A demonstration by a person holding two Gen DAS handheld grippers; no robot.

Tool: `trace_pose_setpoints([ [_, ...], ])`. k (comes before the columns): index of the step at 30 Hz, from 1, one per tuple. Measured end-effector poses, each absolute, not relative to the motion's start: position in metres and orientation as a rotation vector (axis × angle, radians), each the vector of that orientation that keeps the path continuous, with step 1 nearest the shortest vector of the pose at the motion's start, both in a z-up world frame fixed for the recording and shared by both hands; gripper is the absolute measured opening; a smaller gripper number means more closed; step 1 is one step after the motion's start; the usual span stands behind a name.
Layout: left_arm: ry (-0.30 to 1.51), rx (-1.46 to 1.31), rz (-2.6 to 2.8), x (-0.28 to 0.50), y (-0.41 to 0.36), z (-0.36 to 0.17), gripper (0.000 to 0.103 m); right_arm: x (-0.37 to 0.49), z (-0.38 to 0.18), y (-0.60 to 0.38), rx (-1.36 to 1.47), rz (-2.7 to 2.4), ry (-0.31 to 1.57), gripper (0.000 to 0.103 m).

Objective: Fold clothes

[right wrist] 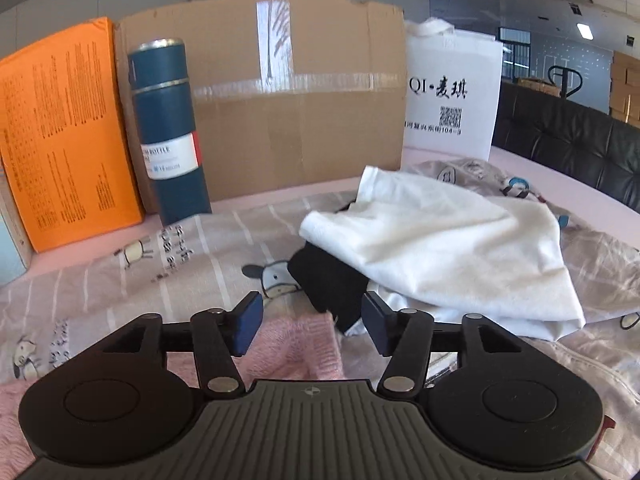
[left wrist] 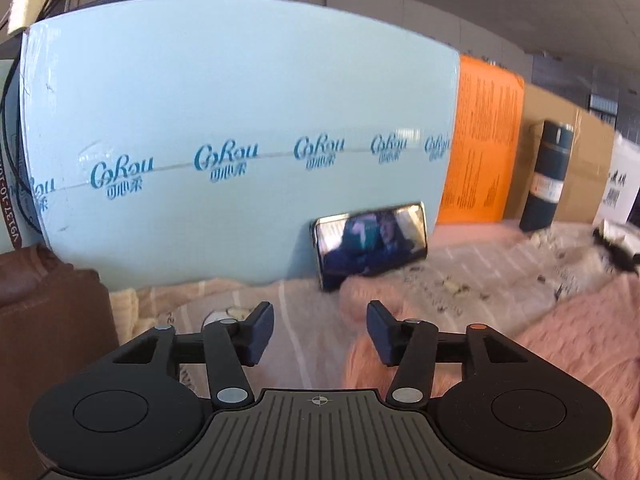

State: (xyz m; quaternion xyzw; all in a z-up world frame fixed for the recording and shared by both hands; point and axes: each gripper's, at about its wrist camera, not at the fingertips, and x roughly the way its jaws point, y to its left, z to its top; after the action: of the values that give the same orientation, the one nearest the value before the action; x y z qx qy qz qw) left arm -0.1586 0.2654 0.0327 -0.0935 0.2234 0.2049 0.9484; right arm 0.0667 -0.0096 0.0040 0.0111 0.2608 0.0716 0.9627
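Note:
A pink knitted garment [left wrist: 560, 344] lies on the patterned sheet [left wrist: 304, 320] to the right of and under my left gripper [left wrist: 320, 334], which is open and empty just above it. In the right wrist view the same pink garment [right wrist: 296, 344] lies below my right gripper [right wrist: 312, 326], which is open and empty. Ahead of it lie a black garment [right wrist: 328, 284] and a crumpled white garment [right wrist: 452, 248] that partly covers the black one.
A large light-blue box [left wrist: 240, 120] stands close ahead of the left gripper, with a phone [left wrist: 370, 240] leaning on it. An orange box [right wrist: 68, 132], a dark teal bottle [right wrist: 168, 128], a cardboard box [right wrist: 300, 100] and a white bag [right wrist: 452, 92] line the back. Brown cloth [left wrist: 48, 312] lies at left.

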Motion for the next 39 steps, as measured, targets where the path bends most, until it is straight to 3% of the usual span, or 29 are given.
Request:
trace_pose_setpoints([
  [2, 0.434, -0.245, 0.378, -0.148, 0.276, 0.042, 0.060, 0.056, 0.013, 0.001, 0.085, 0.200, 0.538, 0.063],
  [10, 0.621, -0.360, 0.316, -0.076, 0.295, 0.008, 0.058, 0.022, 0.020, 0.049, 0.344, 0.532, 0.670, 0.071],
  [12, 0.678, -0.335, 0.300, -0.067, 0.291, -0.007, 0.042, 0.015, 0.014, 0.061, 0.339, 0.585, 0.696, 0.071],
  [13, 0.696, -0.314, 0.292, -0.065, 0.288, -0.013, 0.014, 0.012, 0.011, 0.066, 0.321, 0.598, 0.703, 0.071],
  [14, 0.687, -0.284, 0.283, -0.065, 0.284, -0.015, 0.010, 0.008, 0.008, 0.071, 0.304, 0.611, 0.711, 0.071],
  [20, 0.478, -0.168, 0.205, -0.089, 0.250, 0.021, 0.007, 0.002, 0.000, 0.068, 0.306, 0.640, 0.716, 0.071],
  [25, 0.442, -0.032, 0.087, -0.111, 0.197, 0.032, 0.008, -0.004, 0.000, 0.069, 0.322, 0.721, 0.713, 0.071],
  [30, 0.463, 0.070, -0.013, -0.127, 0.155, 0.028, 0.023, -0.012, 0.000, 0.076, 0.347, 0.845, 0.752, 0.071],
  [35, 0.494, 0.024, -0.097, -0.138, 0.149, 0.015, 0.070, -0.027, -0.003, 0.085, 0.325, 0.894, 0.786, 0.071],
  [39, 0.435, -0.053, -0.040, -0.162, 0.160, 0.024, 0.076, -0.039, -0.008, 0.092, 0.323, 0.925, 0.835, 0.071],
])
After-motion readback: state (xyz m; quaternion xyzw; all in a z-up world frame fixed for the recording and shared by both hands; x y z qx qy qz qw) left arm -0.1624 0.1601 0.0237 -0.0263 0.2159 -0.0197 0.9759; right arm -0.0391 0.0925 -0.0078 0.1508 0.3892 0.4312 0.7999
